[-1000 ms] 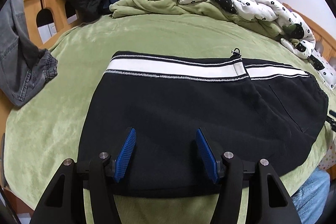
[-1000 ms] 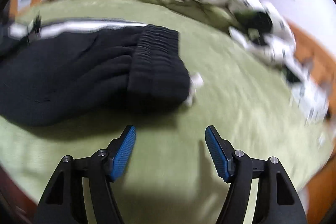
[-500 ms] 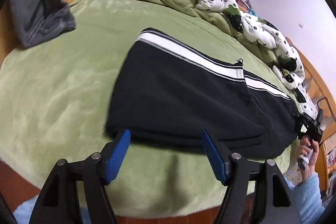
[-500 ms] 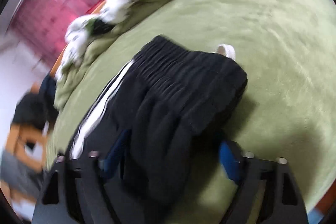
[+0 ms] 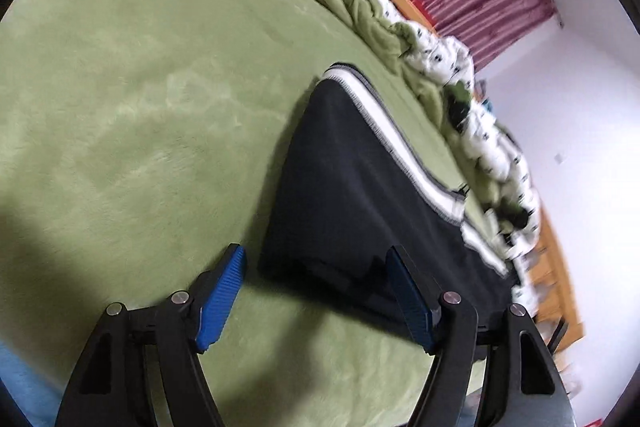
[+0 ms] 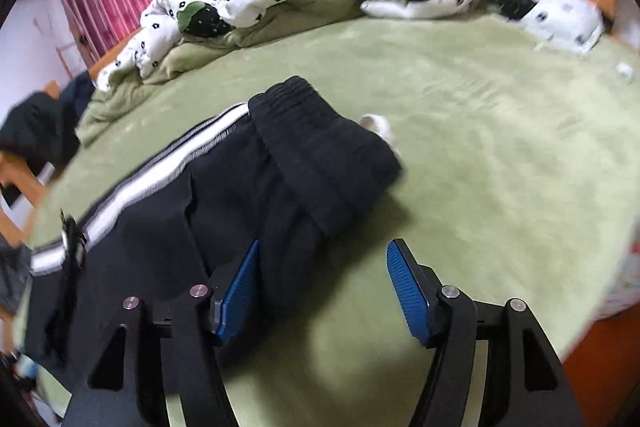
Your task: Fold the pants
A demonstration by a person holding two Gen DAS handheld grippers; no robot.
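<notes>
The black pants lie flat on the green bed, already folded into a long, narrow shape with the white side stripe running along the far edge.

Seen from the left side, the left gripper hovers just off the near corner of the folded leg end. Its fingers are spread wide and hold nothing; the left one is over bare bedcover, the right one over the black cloth, so the corner sits between them, a little toward the right. From here the pants' long axis runs away and to the right.

On the right side, the right gripper is at the waistband end, where the ribbed band is bunched and stands a little higher than the rest. Its fingers are also spread and empty; the left one overlaps the near edge of the cloth, the right one is over bare bedcover. From here the long axis runs away to the left.

Each gripper is thus nearest its own end of the pants. My judgement is that the next fold brings one end over the other along that axis, and the bunched waistband may need smoothing first.
</notes>
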